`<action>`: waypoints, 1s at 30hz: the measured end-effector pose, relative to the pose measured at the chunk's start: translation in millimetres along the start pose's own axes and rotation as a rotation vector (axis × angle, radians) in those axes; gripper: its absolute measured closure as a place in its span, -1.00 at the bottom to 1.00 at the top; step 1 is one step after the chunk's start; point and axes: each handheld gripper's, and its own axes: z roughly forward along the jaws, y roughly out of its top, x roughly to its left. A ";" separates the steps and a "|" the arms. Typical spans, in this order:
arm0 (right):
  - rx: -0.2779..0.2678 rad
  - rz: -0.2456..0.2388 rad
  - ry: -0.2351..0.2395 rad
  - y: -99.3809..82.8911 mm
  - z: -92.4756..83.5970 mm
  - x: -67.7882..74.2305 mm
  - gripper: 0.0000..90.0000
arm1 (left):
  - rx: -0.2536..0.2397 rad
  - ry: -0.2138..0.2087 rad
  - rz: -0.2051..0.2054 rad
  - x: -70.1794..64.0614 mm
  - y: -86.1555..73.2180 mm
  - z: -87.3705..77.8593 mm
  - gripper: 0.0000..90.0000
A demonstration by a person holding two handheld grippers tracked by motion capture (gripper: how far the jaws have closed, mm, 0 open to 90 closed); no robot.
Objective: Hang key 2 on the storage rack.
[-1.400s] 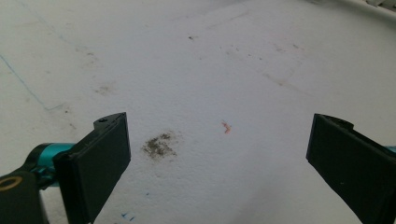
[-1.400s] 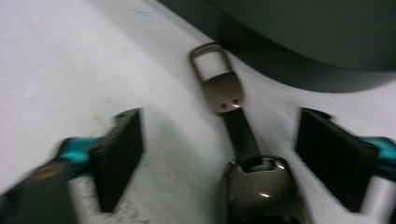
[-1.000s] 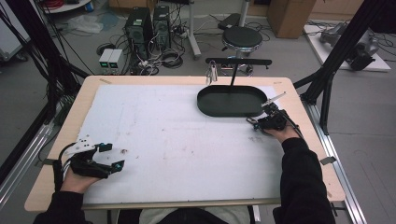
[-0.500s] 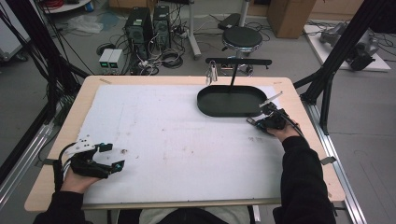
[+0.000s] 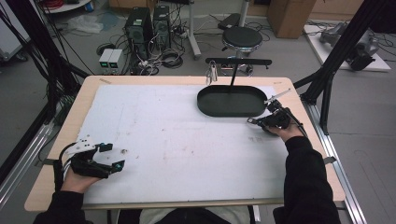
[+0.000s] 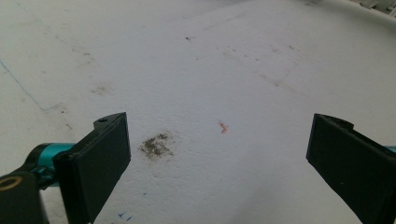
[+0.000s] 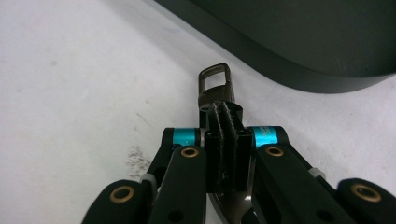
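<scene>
Matte and metal all over this table

The carabiner clip [image 7: 214, 84] is looking like dull brushed metal, the oval tray [image 5: 232, 101] is showing a smooth matte black finish, the white mat [image 5: 177, 140] is looking grainy and stained, and the tabletop edge [image 5: 88, 86] is showing pale bare wood.

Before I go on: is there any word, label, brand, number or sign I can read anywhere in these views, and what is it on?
No readable text in any view.
Small blue pen marks on the white foam table mat, left gripper view: too small to read as characters.
Dark metal snap-hook clip in the right hand-held gripper: no marking visible.
Black oval tray: no label visible.
Two white boxes on the floor and black computer towers: any labels too small and blurred.
</scene>
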 end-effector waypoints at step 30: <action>-0.211 0.017 0.040 67.0 -37.4 29.8 0.95 | -0.034 -0.022 -0.017 2.2 0.8 -0.3 -0.85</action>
